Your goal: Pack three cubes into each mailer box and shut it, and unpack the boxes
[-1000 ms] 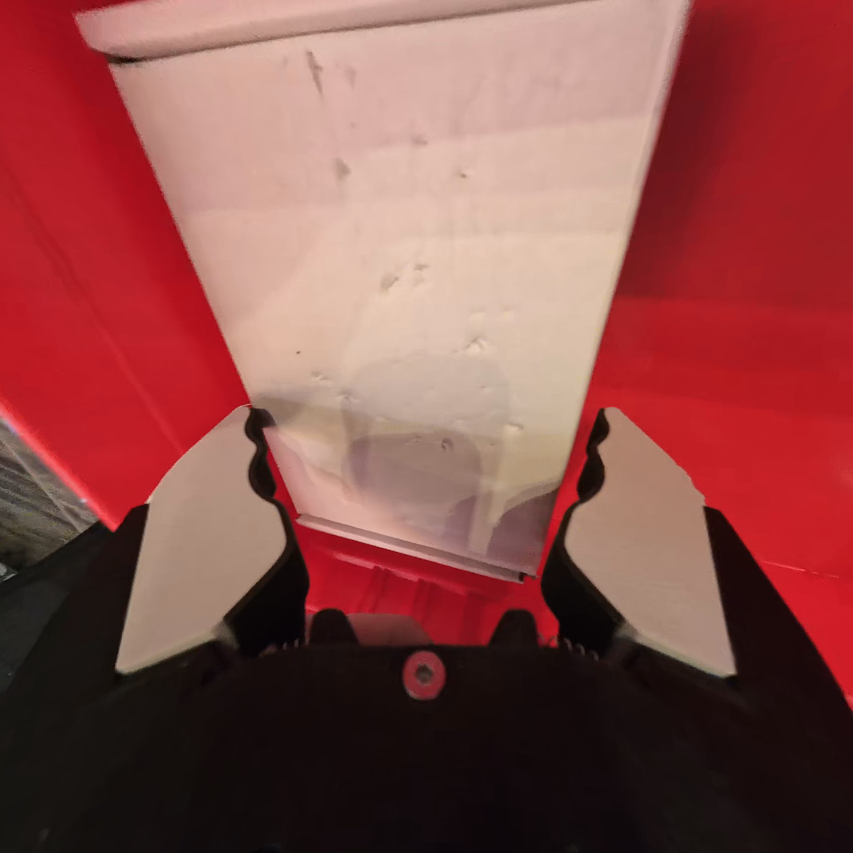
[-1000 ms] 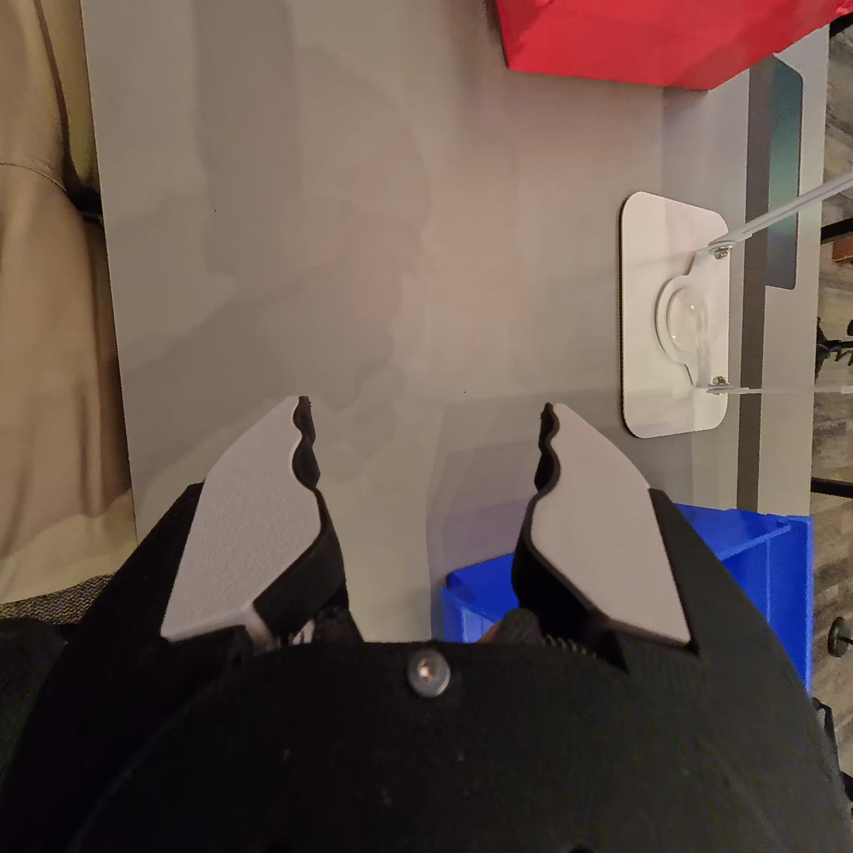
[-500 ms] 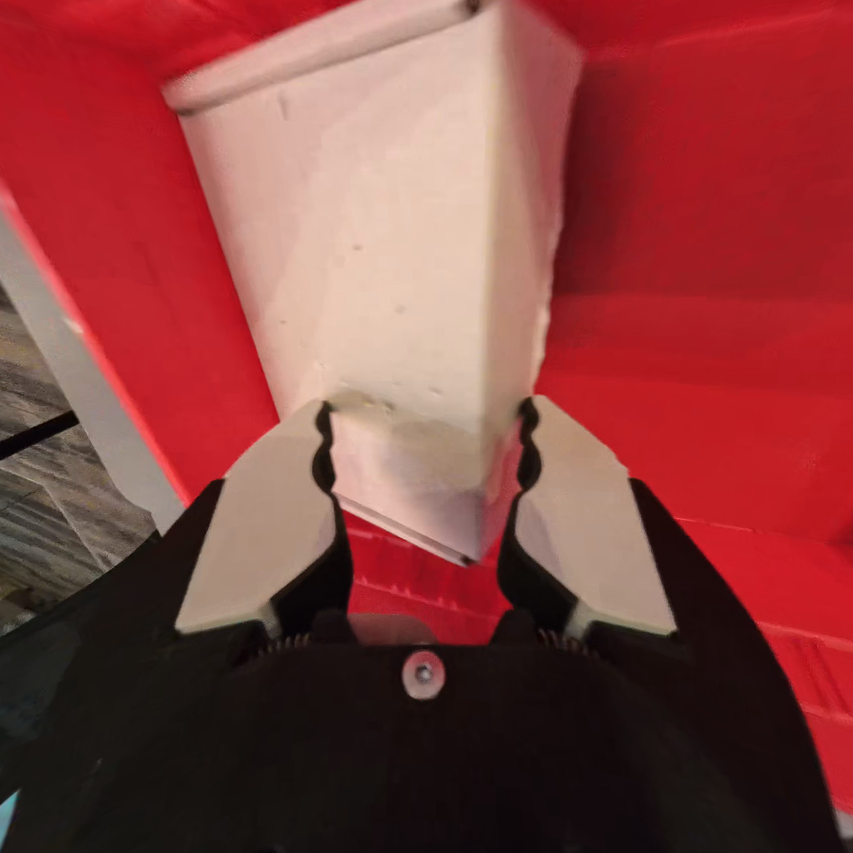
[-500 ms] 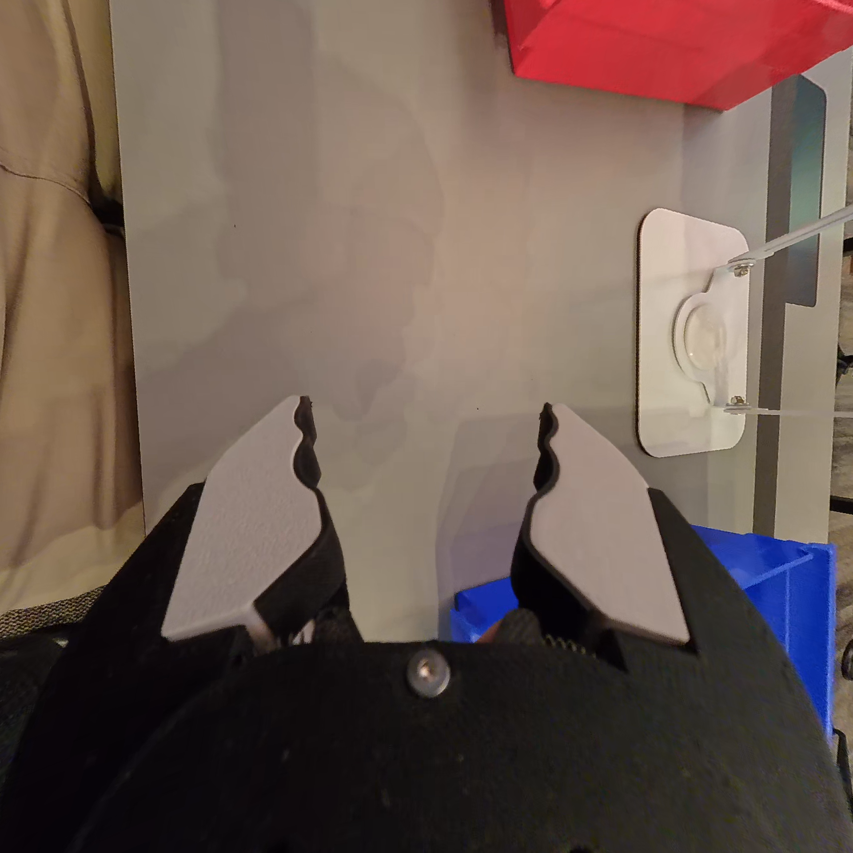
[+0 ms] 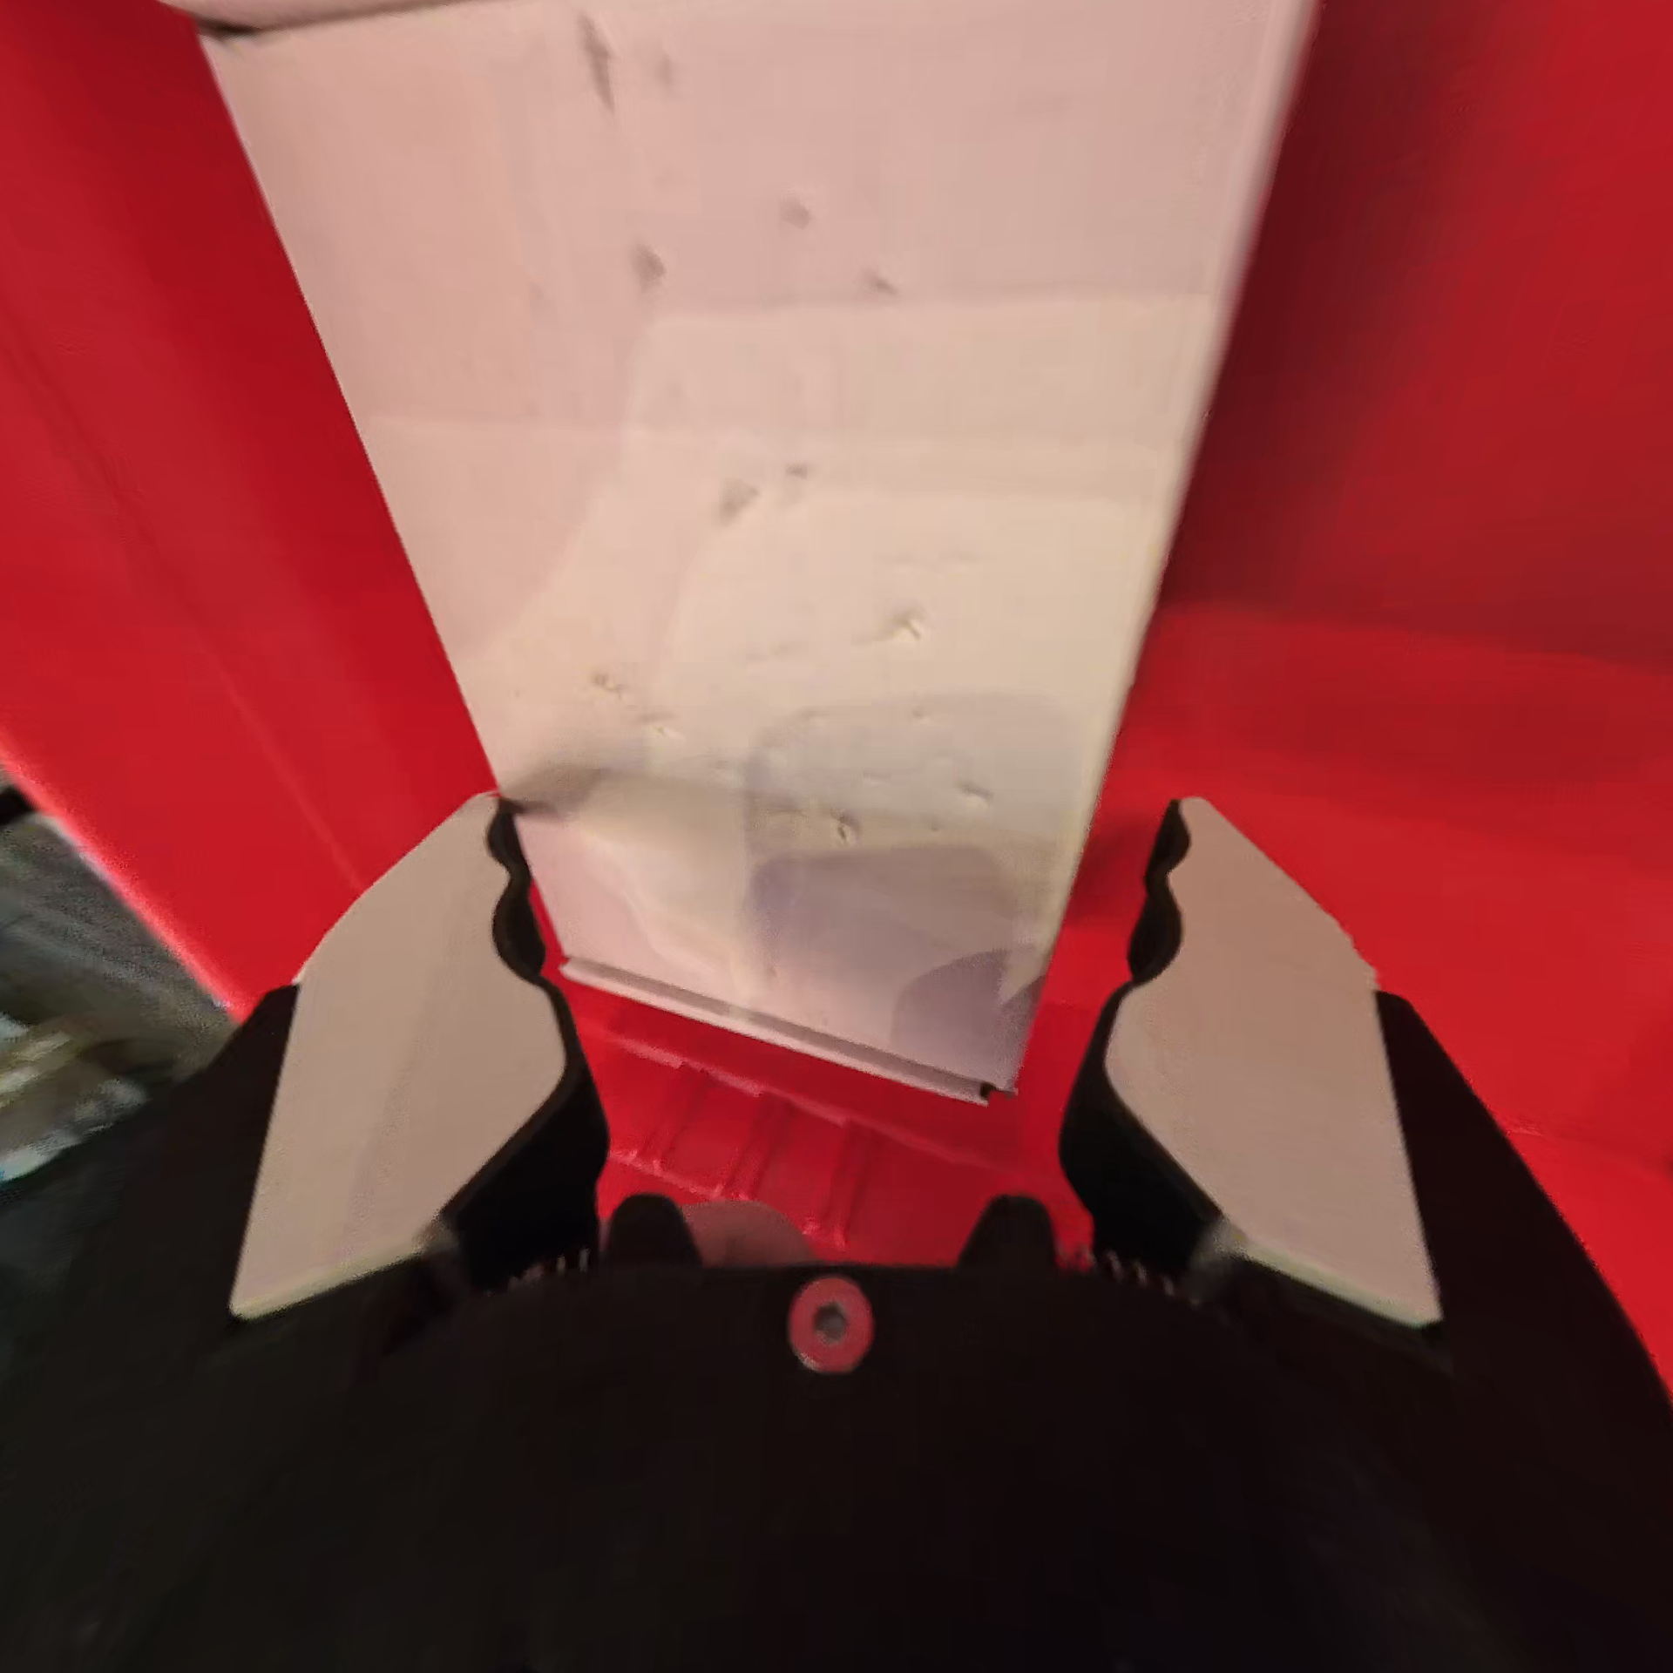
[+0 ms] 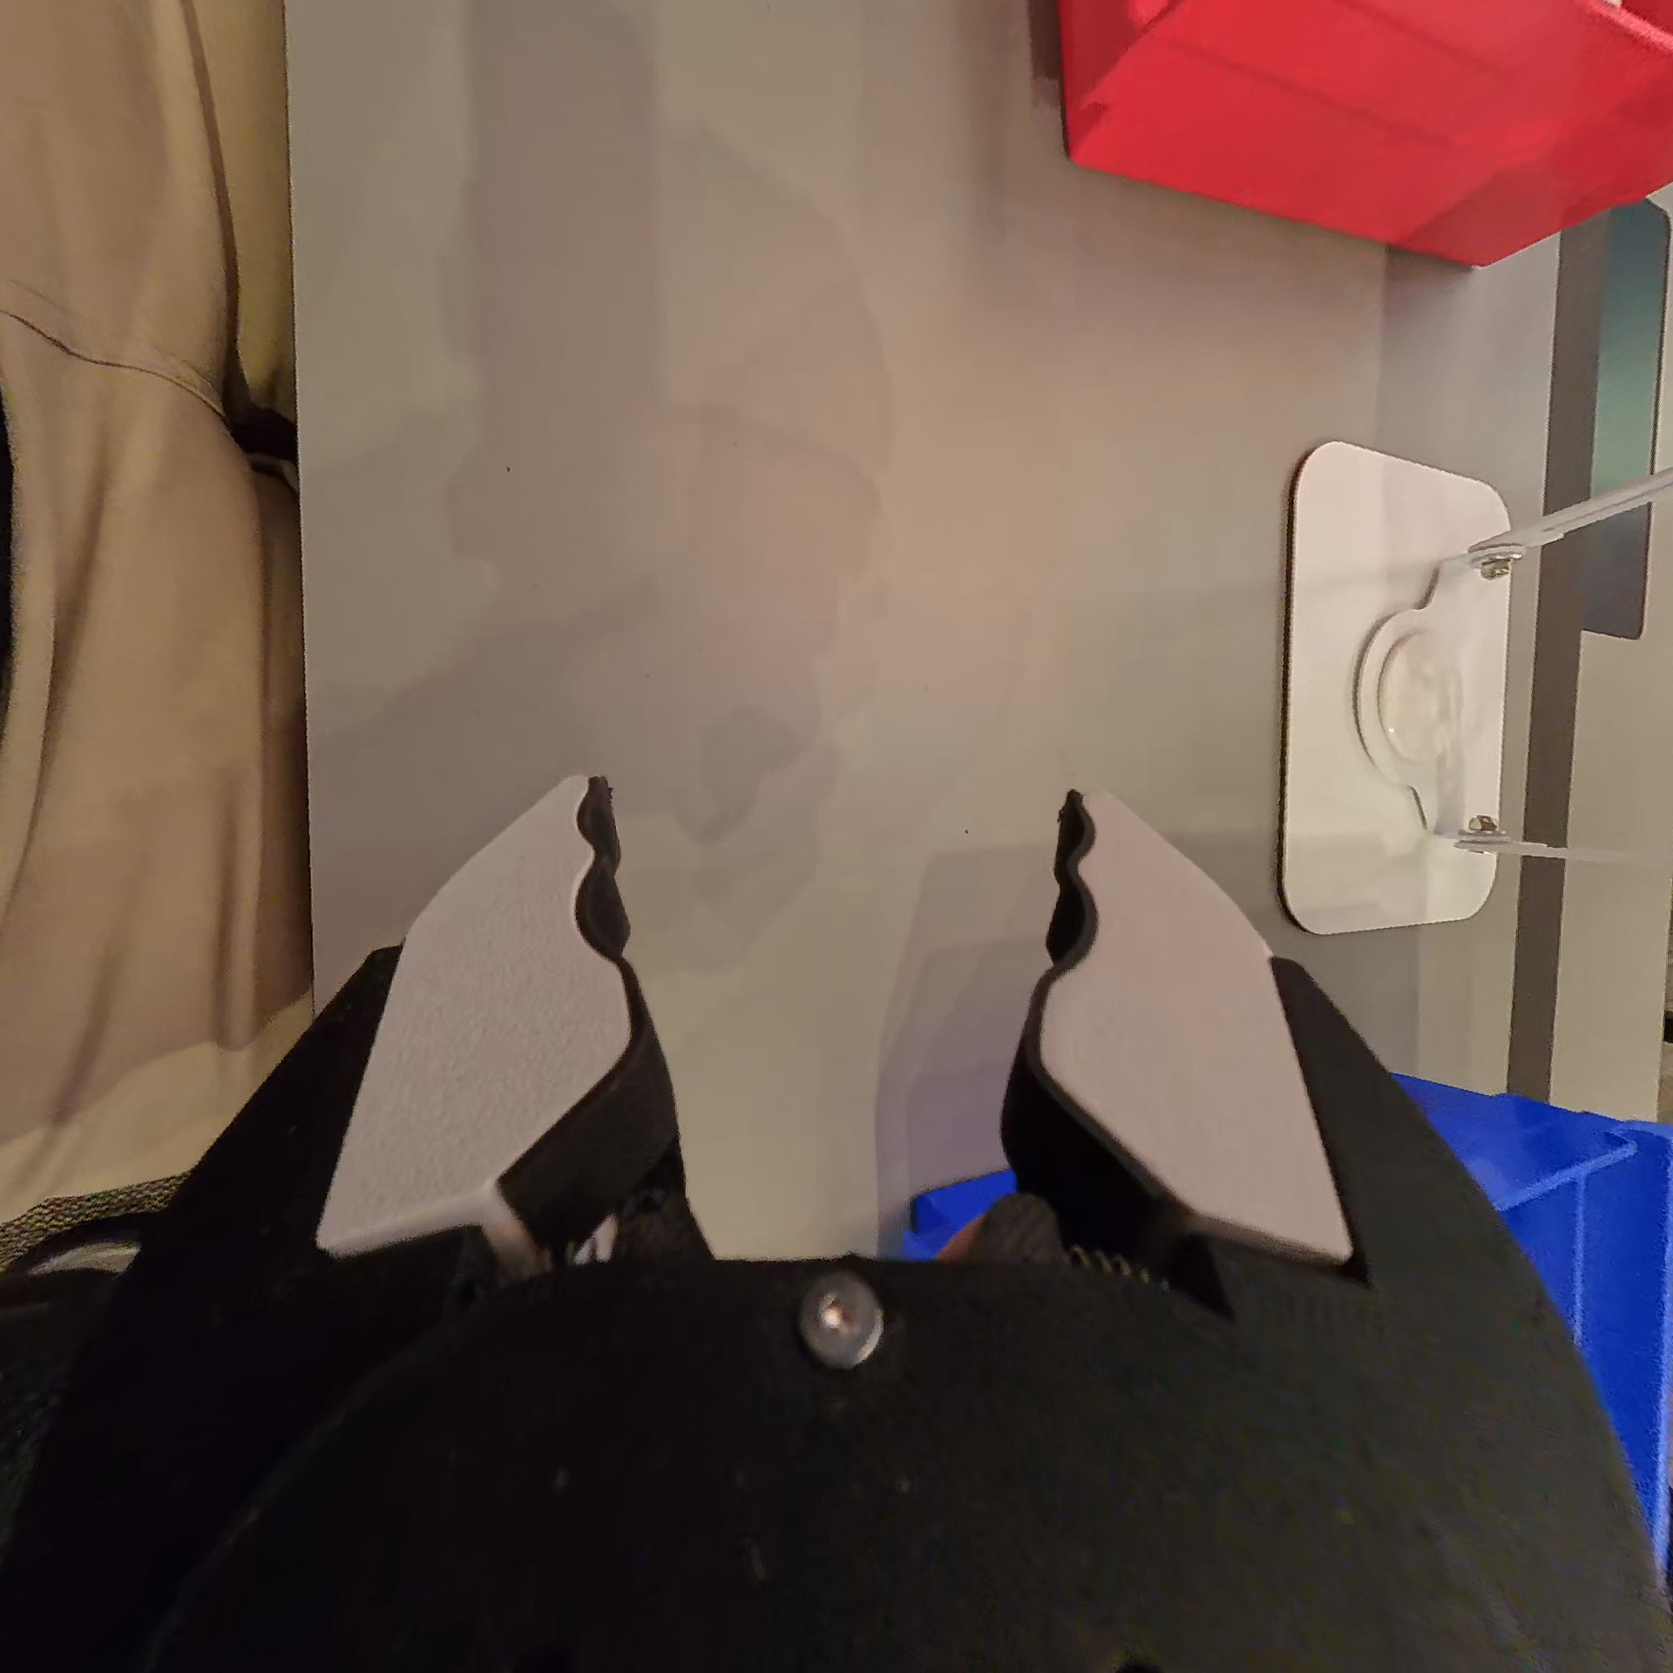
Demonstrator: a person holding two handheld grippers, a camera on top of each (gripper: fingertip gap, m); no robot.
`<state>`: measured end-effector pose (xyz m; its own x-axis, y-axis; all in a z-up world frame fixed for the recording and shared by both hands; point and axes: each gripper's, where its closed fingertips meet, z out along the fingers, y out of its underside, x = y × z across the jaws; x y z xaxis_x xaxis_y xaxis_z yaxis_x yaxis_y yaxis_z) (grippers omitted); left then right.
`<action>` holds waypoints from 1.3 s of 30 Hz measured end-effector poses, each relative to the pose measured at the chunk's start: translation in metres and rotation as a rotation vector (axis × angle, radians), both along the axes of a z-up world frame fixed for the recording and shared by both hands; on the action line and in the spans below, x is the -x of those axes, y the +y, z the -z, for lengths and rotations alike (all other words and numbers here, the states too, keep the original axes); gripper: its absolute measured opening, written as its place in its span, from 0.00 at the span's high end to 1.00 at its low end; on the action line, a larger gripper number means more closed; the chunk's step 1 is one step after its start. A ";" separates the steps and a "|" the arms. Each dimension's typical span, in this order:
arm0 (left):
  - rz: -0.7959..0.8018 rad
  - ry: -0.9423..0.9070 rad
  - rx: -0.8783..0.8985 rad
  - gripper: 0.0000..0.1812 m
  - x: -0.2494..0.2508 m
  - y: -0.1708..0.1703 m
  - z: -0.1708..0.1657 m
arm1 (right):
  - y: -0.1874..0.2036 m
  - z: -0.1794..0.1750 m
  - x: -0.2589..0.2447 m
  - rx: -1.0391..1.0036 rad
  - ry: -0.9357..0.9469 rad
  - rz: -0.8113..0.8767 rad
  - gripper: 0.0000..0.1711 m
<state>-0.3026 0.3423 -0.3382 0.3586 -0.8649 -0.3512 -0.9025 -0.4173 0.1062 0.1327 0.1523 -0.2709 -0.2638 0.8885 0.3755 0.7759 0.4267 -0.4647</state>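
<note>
Left wrist view looks down into a red plastic bin point(image 5: 1412, 724), whose walls fill both sides of the frame and whose ribbed floor shows at lower centre. A white cardboard mailer box point(image 5: 779, 507), dented and scuffed in places, runs from the top of the frame down to the middle, its near edge lying between the fingertips of the left gripper point(image 5: 837, 819). That gripper's jaws are spread wide and hold nothing; the left fingertip sits just against the box's lower left corner, though the blur makes it hard to say whether it touches, while the right fingertip stands apart from the box's right edge. The whole view is slightly smeared. Right wrist view shows the right gripper point(image 6: 837, 797) over a plain grey tabletop point(image 6: 724, 453), its jaws also wide apart and empty, with only bare table between the tips. At the upper right of that frame sits a corner of the red bin point(image 6: 1358, 136). At the right edge lies a white rounded plate with a clear dome mount point(image 6: 1394, 688), two thin clear rods leading off it. A blue plastic bin point(image 6: 1539, 1177) shows at the lower right, partly behind the gripper body. Beige fabric point(image 6: 136, 543) fills the left edge.
</note>
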 end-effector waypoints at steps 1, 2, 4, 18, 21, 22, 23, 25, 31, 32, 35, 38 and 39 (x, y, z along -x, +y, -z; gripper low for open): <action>-0.032 -0.021 0.029 0.28 0.001 0.002 0.002 | 0.000 0.001 0.000 0.003 0.000 -0.001 0.46; -0.039 -0.015 0.049 0.30 0.004 0.004 0.003 | 0.000 0.001 0.001 0.006 -0.001 -0.001 0.46; -0.068 -0.056 0.076 0.28 0.004 0.007 0.006 | 0.000 0.003 0.000 0.012 -0.003 0.002 0.46; -0.076 -0.019 0.154 0.19 0.009 0.011 0.012 | 0.001 0.013 -0.001 0.058 0.002 -0.003 0.47; -0.065 0.063 0.097 0.25 0.017 0.021 0.012 | 0.000 0.017 -0.001 0.062 -0.007 -0.005 0.47; -0.054 0.064 0.098 0.26 0.017 0.021 0.011 | -0.001 0.018 -0.001 0.061 -0.011 -0.005 0.47; -0.043 0.059 0.096 0.26 0.018 0.022 0.011 | -0.001 0.019 -0.001 0.059 -0.014 -0.007 0.47; -0.038 0.042 0.101 0.26 0.017 0.021 0.010 | -0.002 0.018 0.000 0.061 -0.010 -0.009 0.47; -0.047 -0.009 0.102 0.29 0.014 0.016 0.005 | -0.001 0.018 0.000 0.065 -0.009 -0.008 0.47; -0.044 -0.017 0.088 0.32 0.014 0.017 0.001 | -0.001 0.019 0.000 0.066 -0.010 -0.009 0.47; -0.071 -0.051 0.086 0.34 0.015 0.012 -0.008 | -0.002 0.019 0.002 0.069 -0.006 -0.015 0.47; -0.073 -0.026 0.115 0.35 0.022 0.001 -0.006 | -0.003 0.020 0.003 0.066 -0.010 -0.020 0.47; -0.090 -0.049 0.113 0.35 0.021 -0.001 -0.007 | -0.004 0.020 0.003 0.064 -0.012 -0.021 0.47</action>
<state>-0.3232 0.3415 -0.3310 0.4506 -0.8617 -0.2335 -0.8674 -0.4844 0.1140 0.1299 0.1485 -0.2908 -0.2863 0.9050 0.3145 0.7728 0.4122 -0.4827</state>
